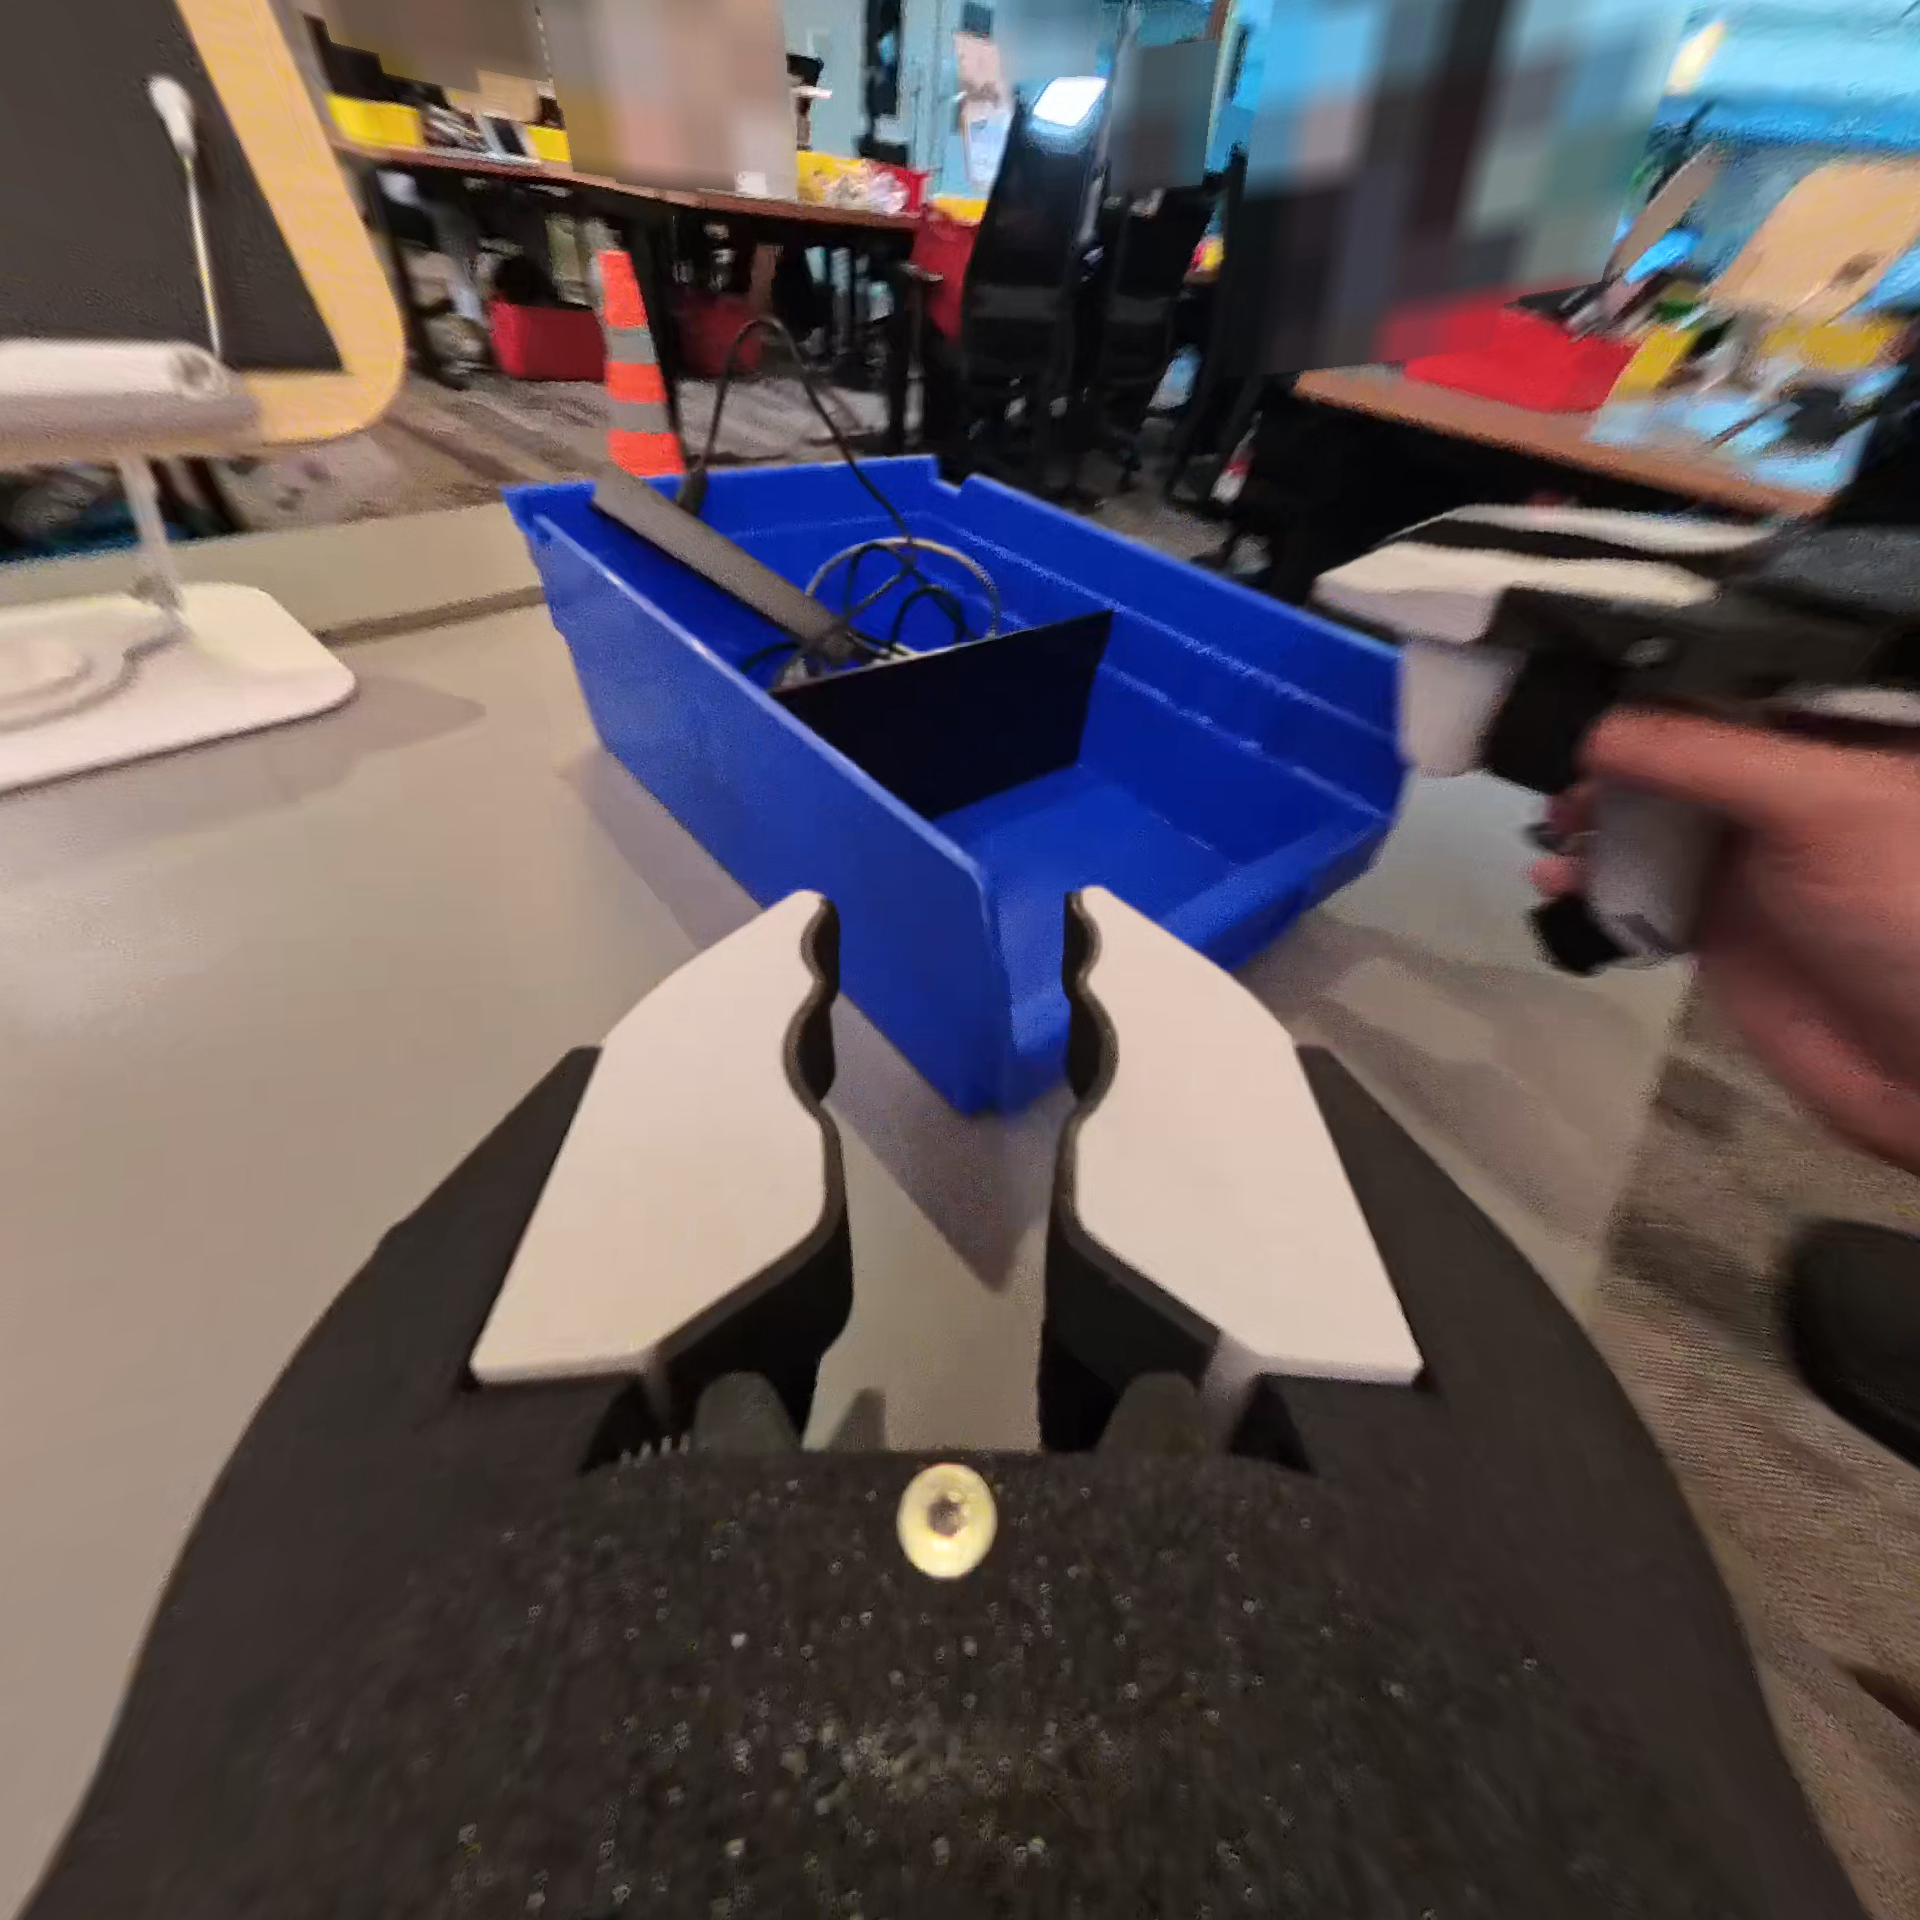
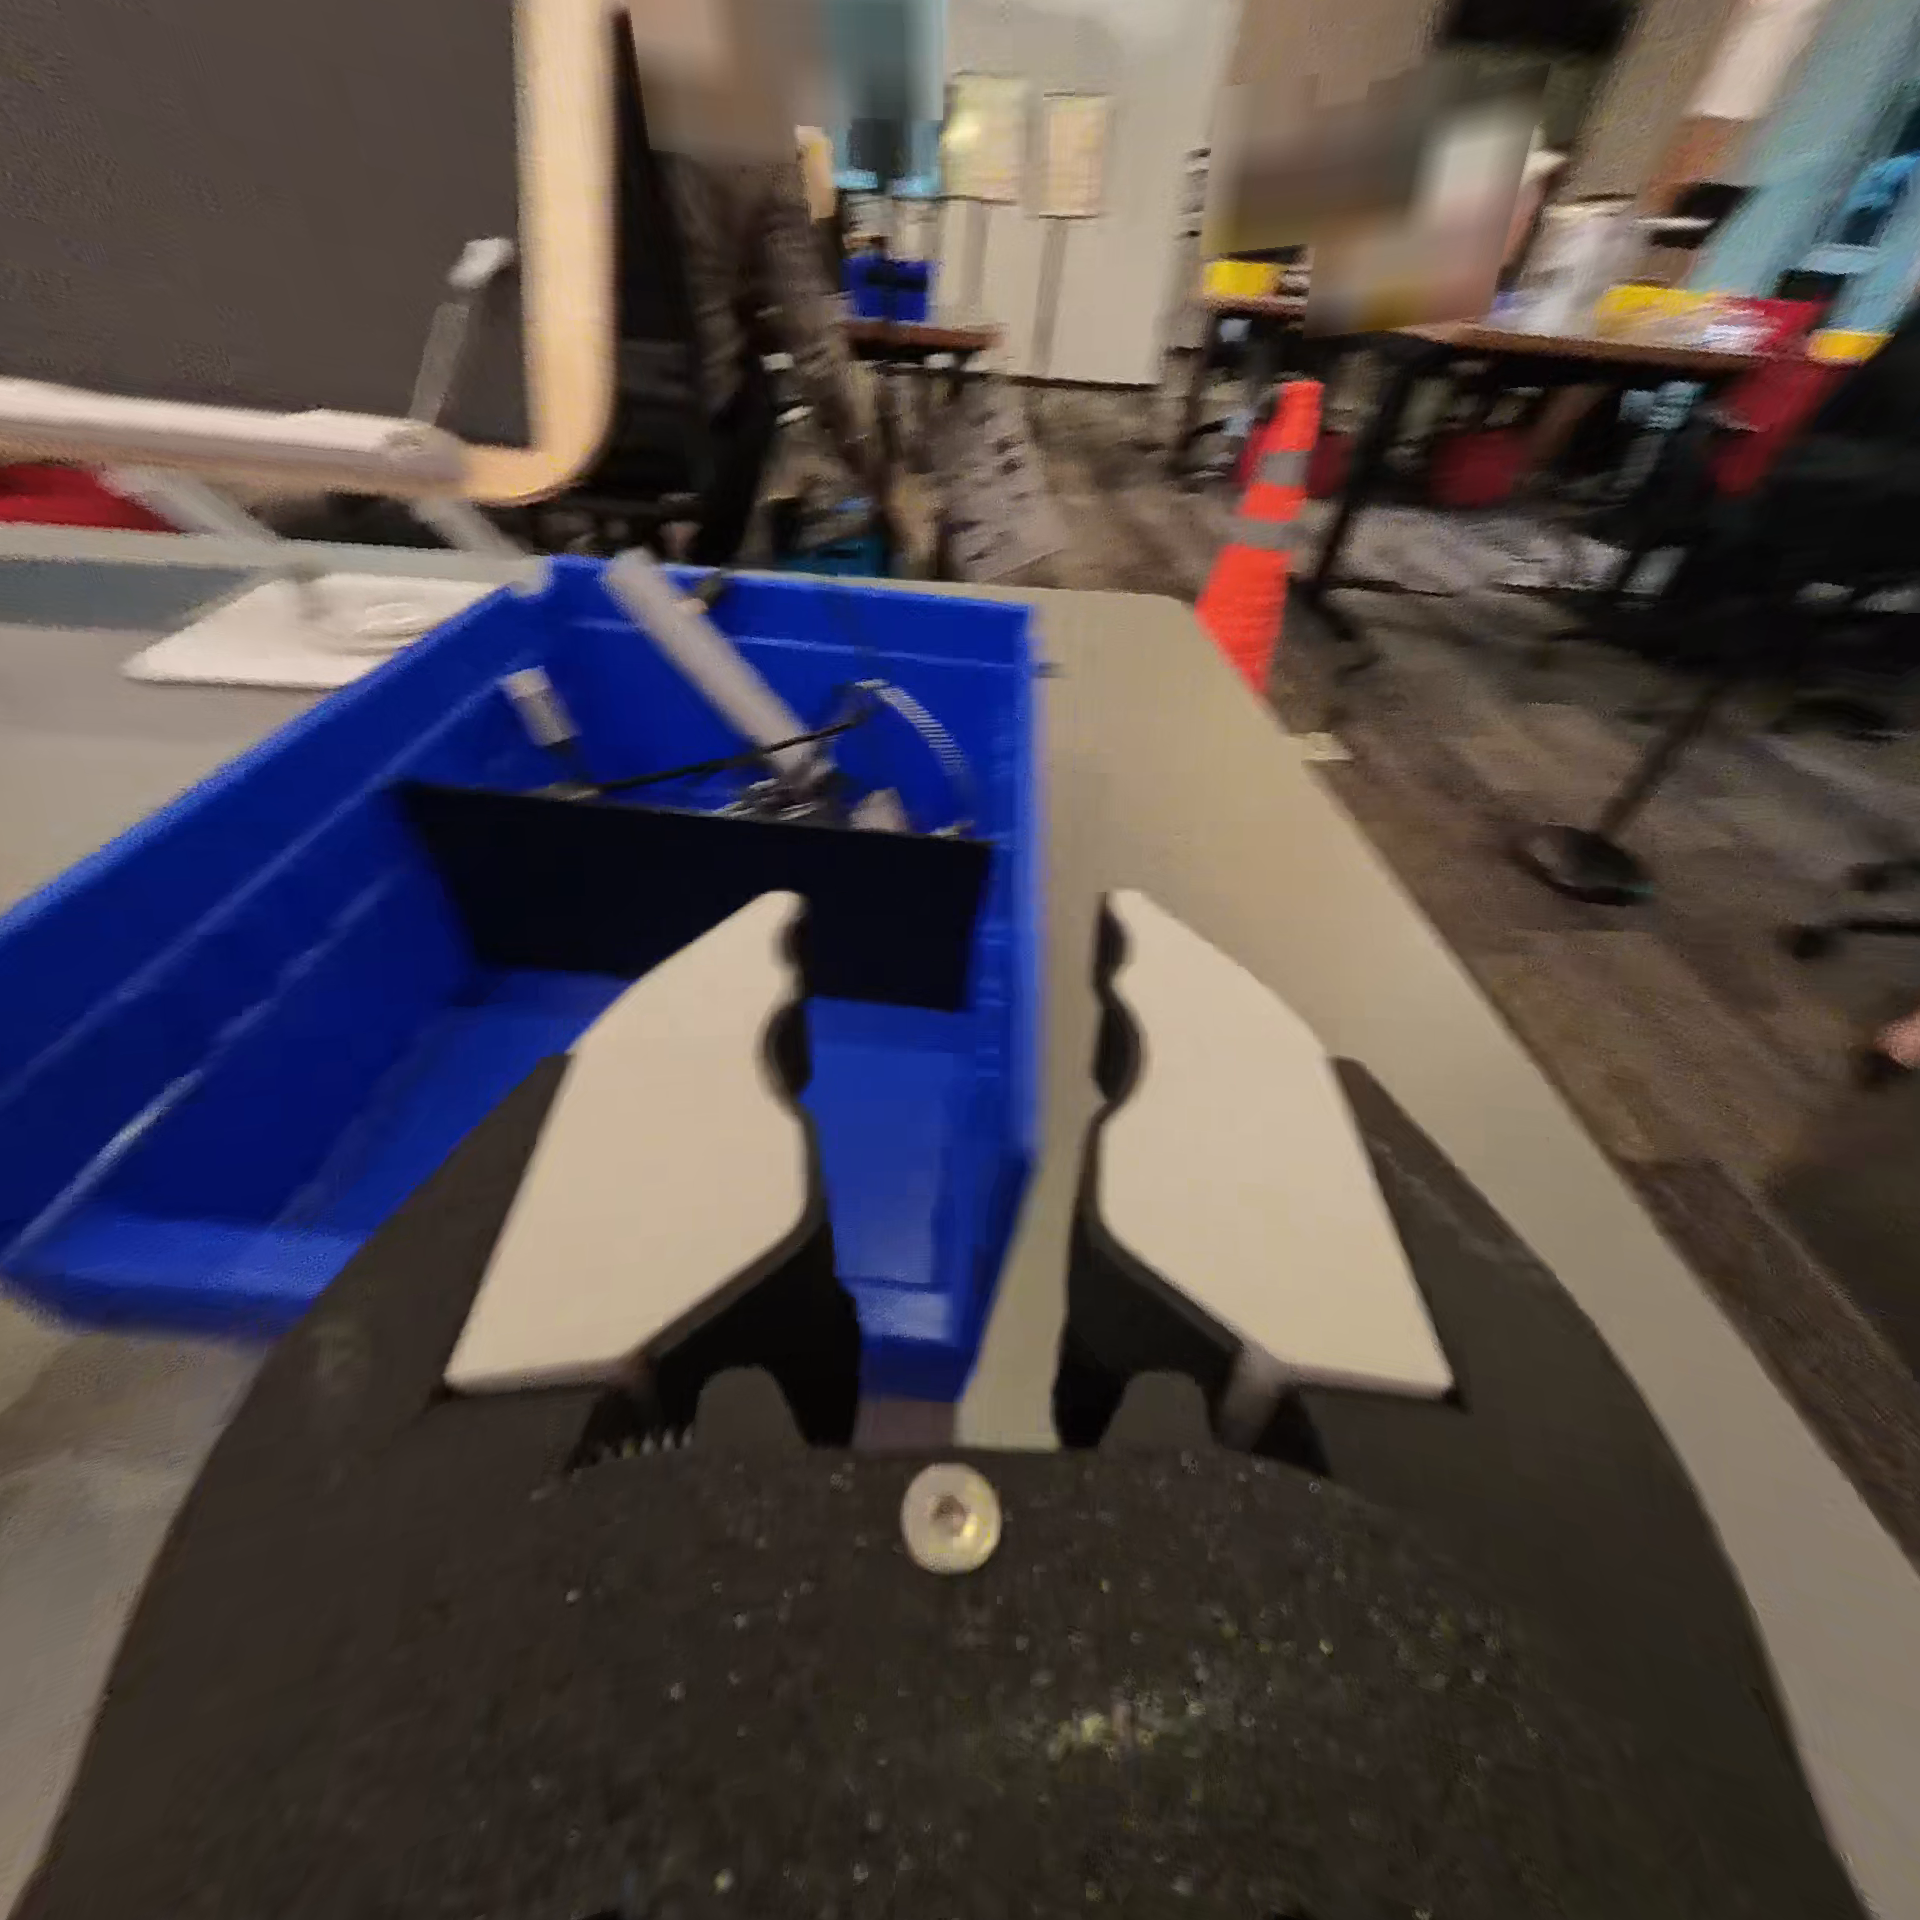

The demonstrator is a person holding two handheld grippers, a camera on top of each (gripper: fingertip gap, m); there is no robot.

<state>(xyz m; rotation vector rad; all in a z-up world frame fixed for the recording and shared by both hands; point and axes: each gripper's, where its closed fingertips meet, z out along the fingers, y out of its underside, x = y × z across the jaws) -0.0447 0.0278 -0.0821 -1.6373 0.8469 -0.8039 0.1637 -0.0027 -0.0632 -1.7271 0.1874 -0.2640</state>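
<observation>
Two empty grippers at a divided blue bin on a grey table.
We see the left gripper (image 1: 948,914), fingers apart, facing the blue bin (image 1: 790,748) corner at 12 o'clock, its long axis running toward 11; the right gripper (image 2: 951,909), fingers apart, straddles the bin's right wall, nearer, black divider (image 2: 623,873) just ahead.
</observation>
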